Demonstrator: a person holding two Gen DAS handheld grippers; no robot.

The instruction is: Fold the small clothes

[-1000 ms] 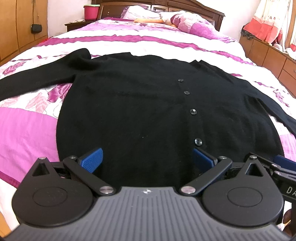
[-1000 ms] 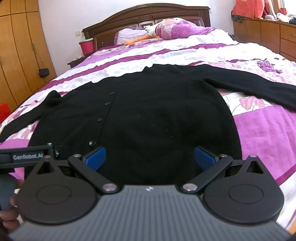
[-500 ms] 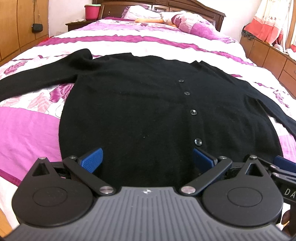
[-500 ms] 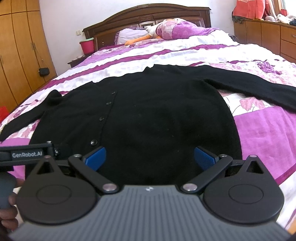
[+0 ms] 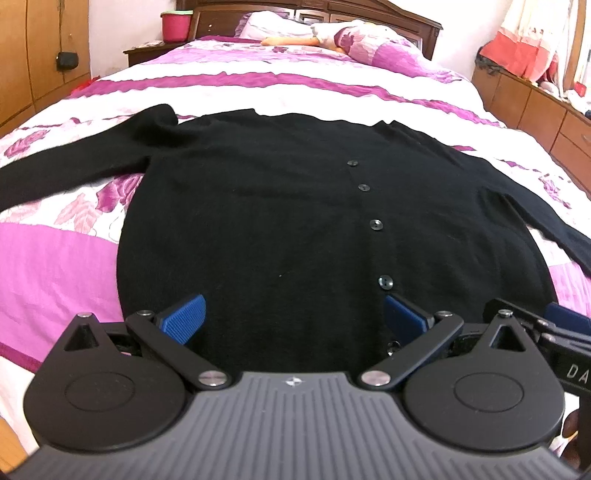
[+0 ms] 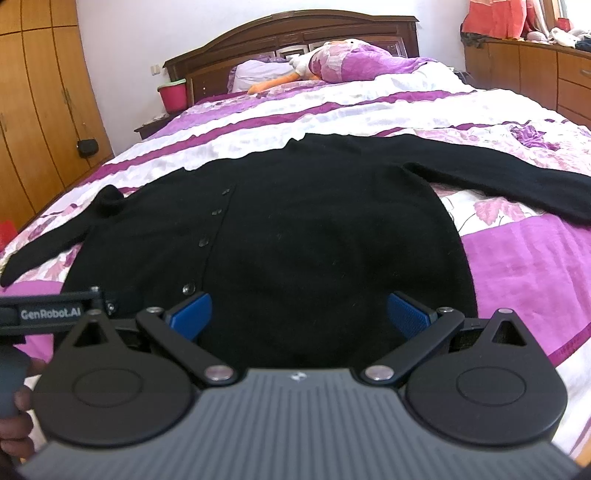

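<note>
A black buttoned cardigan (image 5: pixel 280 206) lies flat, front up, on the bed, sleeves spread to both sides; it also shows in the right wrist view (image 6: pixel 317 229). My left gripper (image 5: pixel 293 317) is open and empty above the hem, left of the button row (image 5: pixel 375 224). My right gripper (image 6: pixel 299 312) is open and empty above the hem, right of the buttons (image 6: pixel 203 242). Each gripper shows at the edge of the other's view, the right one in the left wrist view (image 5: pixel 554 325) and the left one in the right wrist view (image 6: pixel 48 314).
The bed has a purple and white floral cover (image 5: pixel 55 266). Pillows (image 6: pixel 351 61) lie by the wooden headboard (image 6: pixel 295 27). A pink bucket (image 5: pixel 176 24) stands on a nightstand. Wooden wardrobes (image 6: pixel 33 110) line the left, drawers (image 5: pixel 546 107) the right.
Both grippers have drawn back and risen slightly, so the cardigan looks a little farther off. The jaws stay open and the cardigan has not moved.
</note>
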